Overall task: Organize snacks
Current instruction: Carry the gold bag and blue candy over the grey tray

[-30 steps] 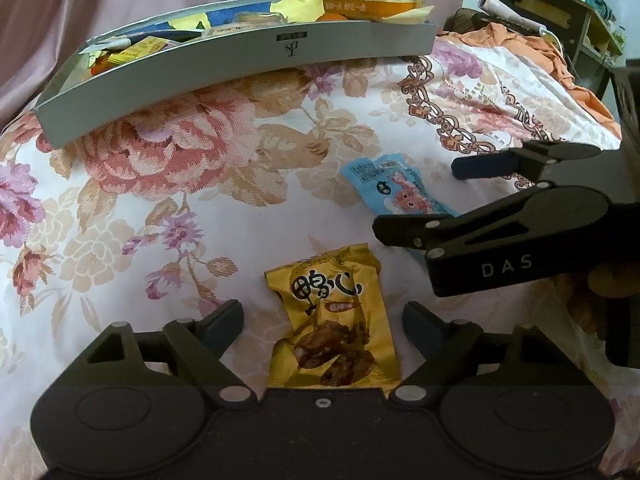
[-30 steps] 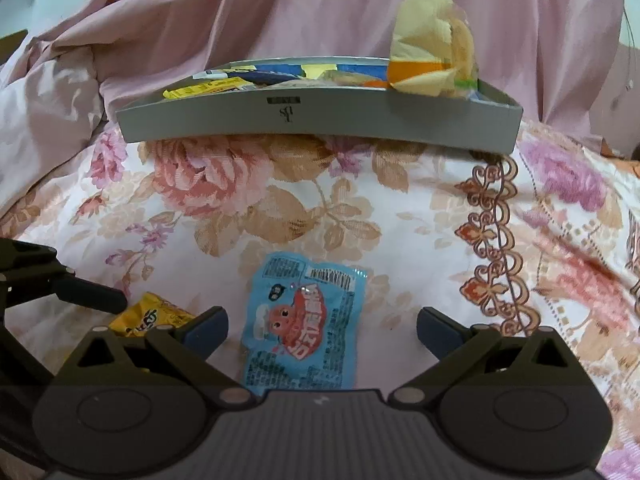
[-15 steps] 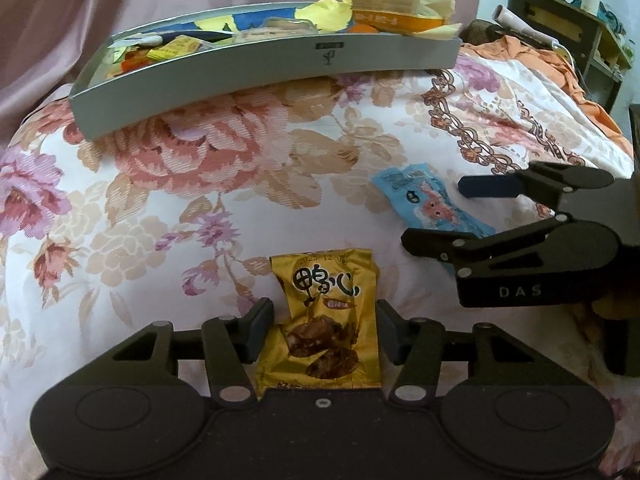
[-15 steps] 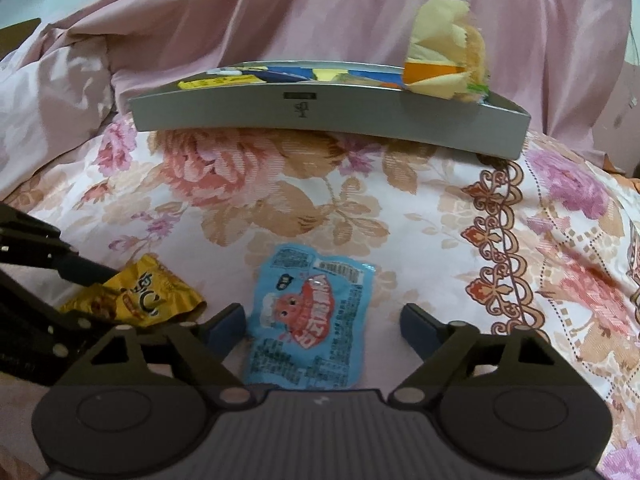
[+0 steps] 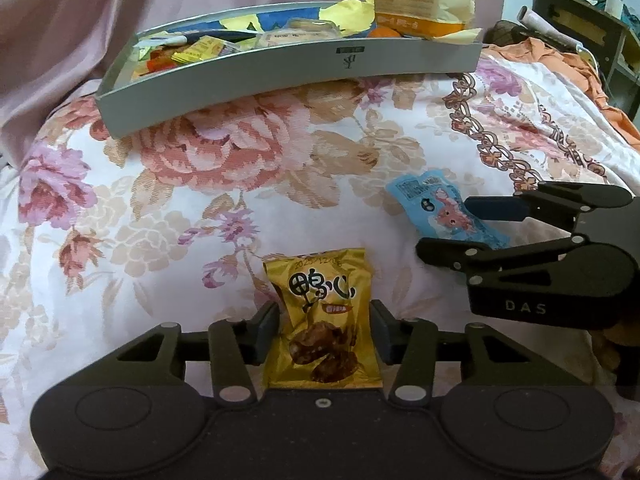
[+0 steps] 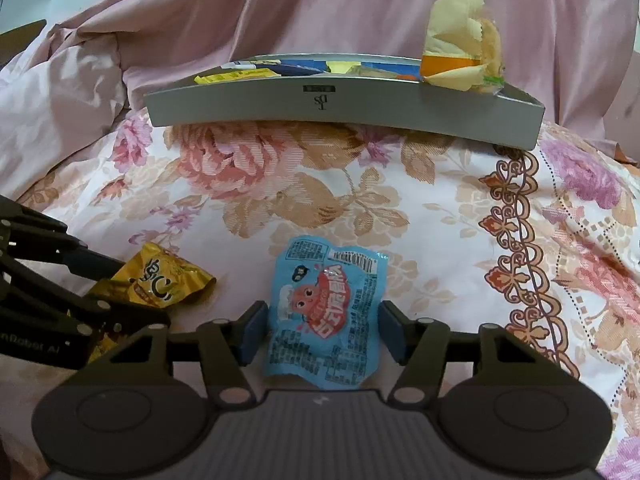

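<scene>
The yellow snack pack [image 5: 324, 320] was pinched between the pads of the left gripper [image 5: 324, 330], low on the floral bedspread [image 5: 180, 208]. The blue snack pack [image 6: 326, 308] was bracketed by the right gripper [image 6: 322, 330], though whether it was actually squeezed couldn't be told. Both foil packs looked slippery, so either could probably be dropped short of the grey tray [image 5: 280, 68].

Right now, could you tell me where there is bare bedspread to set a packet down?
Bare bedspread lies between the tray and the yellow packet, and left of that packet. Right of the blue packet is free too. The tray is crowded.
</scene>
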Available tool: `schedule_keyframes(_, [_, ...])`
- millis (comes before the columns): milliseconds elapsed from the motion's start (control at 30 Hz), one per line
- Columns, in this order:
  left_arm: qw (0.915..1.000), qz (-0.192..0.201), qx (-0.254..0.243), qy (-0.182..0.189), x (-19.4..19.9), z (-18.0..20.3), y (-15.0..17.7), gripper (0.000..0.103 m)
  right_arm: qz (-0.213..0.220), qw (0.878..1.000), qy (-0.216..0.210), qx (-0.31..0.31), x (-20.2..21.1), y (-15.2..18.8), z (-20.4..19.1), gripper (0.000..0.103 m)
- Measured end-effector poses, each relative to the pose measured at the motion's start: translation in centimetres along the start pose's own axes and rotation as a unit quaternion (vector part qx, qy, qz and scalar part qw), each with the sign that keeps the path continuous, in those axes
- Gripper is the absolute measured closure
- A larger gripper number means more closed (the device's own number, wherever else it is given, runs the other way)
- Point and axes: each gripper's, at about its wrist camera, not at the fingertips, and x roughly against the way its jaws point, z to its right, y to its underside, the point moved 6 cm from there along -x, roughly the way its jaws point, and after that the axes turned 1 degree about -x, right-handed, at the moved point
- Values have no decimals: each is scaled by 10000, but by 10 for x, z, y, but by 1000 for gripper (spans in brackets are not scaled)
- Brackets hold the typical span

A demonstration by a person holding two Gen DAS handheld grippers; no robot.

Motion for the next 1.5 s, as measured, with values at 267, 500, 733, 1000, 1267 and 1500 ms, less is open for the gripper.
schedule_keyframes(267, [9993,106,-187,-314,9,-2,1,56,149,9992,177,331,7,-1,-8,39])
schedule_keyframes(500, [9976,366,-283,-509,17,-4,0,57,430,9949,331,850,15,-3,-21,39])
schedule_keyframes(733, [9948,780,-203,-619,28,-6,-10,57,694,9924,432,921,21,-7,-21,39])
schedule_keyframes(1000, [9867,1509,15,-601,56,-10,-41,57,1135,9898,476,714,36,-22,-15,39])
schedule_keyframes(1267, [9773,2040,116,-557,72,-23,-88,56,1605,9835,511,668,55,-53,-17,39])
schedule_keyframes(1500, [9712,2286,283,-610,68,-44,-127,56,1940,9771,625,619,50,-95,-17,38])
